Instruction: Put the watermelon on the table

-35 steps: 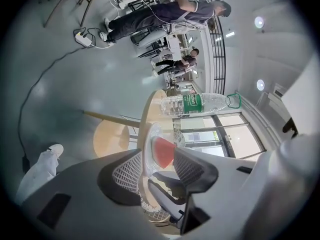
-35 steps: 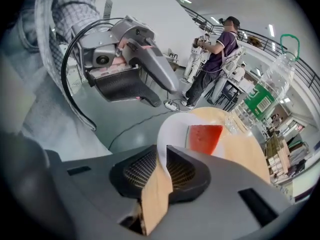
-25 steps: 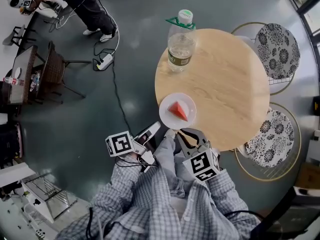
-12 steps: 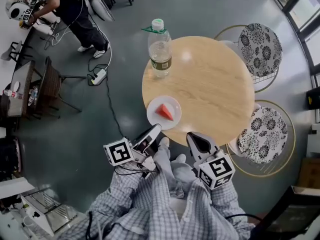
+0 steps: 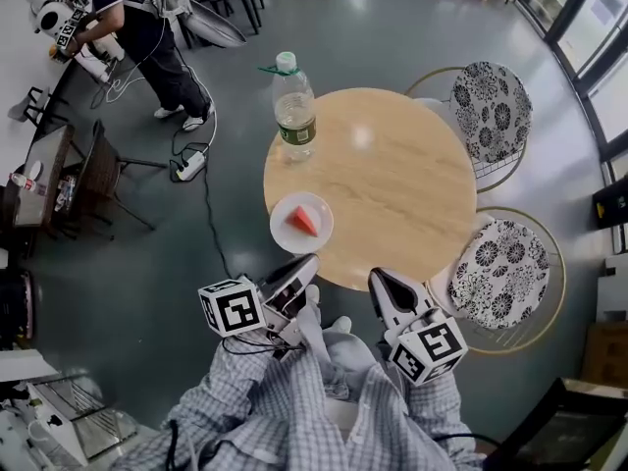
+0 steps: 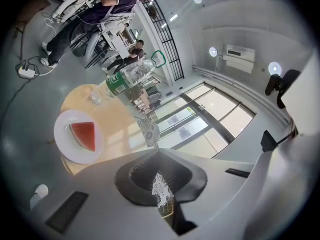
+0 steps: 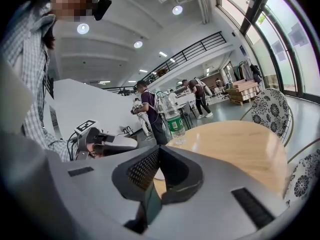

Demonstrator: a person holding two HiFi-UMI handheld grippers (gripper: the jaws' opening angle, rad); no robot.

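A red wedge of watermelon (image 5: pixel 304 221) lies on a small white plate (image 5: pixel 285 235) at the near left edge of the round wooden table (image 5: pixel 402 184). My left gripper (image 5: pixel 308 263) hovers just short of the plate, jaws shut with nothing in them. My right gripper (image 5: pixel 377 279) hangs at the table's near edge, right of the plate, also shut and empty. The left gripper view shows the watermelon (image 6: pixel 84 135) on its plate (image 6: pixel 62 141), off to the left of the shut jaws. In the right gripper view the table (image 7: pixel 245 144) lies ahead and the left gripper (image 7: pixel 107 141) shows at the left.
A clear plastic water bottle (image 5: pixel 293 109) stands at the table's far left edge. Two chairs with flowered cushions (image 5: pixel 498 106) (image 5: pixel 498 271) stand to the right of the table. A person (image 5: pixel 147 13) stands at the far left, with a power strip and cables (image 5: pixel 189 168) on the floor.
Both grippers have lifted and rolled. The right gripper's jaws, open a second ago, have closed on nothing. The table has shifted left and farther up in the head view.
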